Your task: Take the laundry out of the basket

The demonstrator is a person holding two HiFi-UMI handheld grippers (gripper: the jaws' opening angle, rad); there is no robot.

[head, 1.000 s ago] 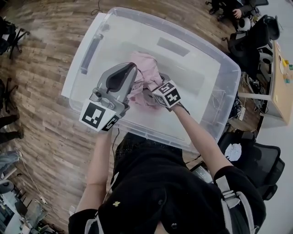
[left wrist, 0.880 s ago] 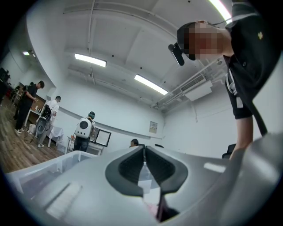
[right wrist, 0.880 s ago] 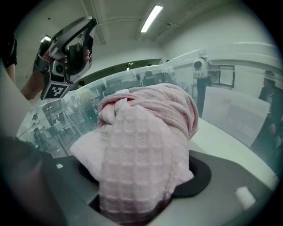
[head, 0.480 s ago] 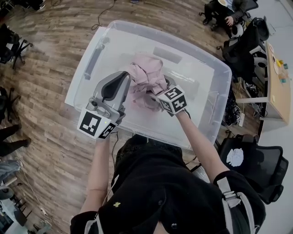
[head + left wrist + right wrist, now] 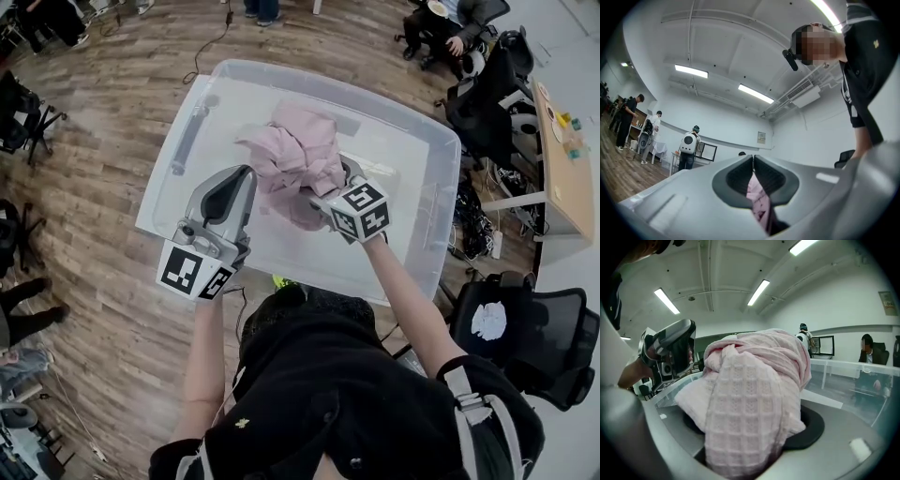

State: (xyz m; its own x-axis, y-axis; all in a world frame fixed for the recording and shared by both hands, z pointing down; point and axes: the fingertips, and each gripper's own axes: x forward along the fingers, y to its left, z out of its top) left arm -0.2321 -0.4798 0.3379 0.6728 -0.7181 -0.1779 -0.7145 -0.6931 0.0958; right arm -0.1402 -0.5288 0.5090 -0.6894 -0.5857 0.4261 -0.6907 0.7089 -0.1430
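A pink waffle-knit cloth (image 5: 298, 161) hangs bunched above the clear plastic bin (image 5: 427, 202), held up between both grippers. My left gripper (image 5: 249, 176) is at the cloth's left side, its jaws closed with a thin fold of pink cloth (image 5: 757, 199) pinched between them. My right gripper (image 5: 317, 199) is under the cloth's right side. In the right gripper view a thick bundle of the cloth (image 5: 754, 394) fills the jaws and covers most of the dark pads (image 5: 813, 427). The left gripper (image 5: 675, 350) shows beyond it at the left.
The bin stands on a wooden floor (image 5: 103, 122) and has a grey handle (image 5: 190, 138) on its left wall. Black office chairs (image 5: 487, 103) and a desk (image 5: 567, 141) stand at the right. Several people stand in the room's background (image 5: 688, 145).
Both grippers have risen with the pink cloth, which now hangs higher above the bin floor and has spread out more at its top.
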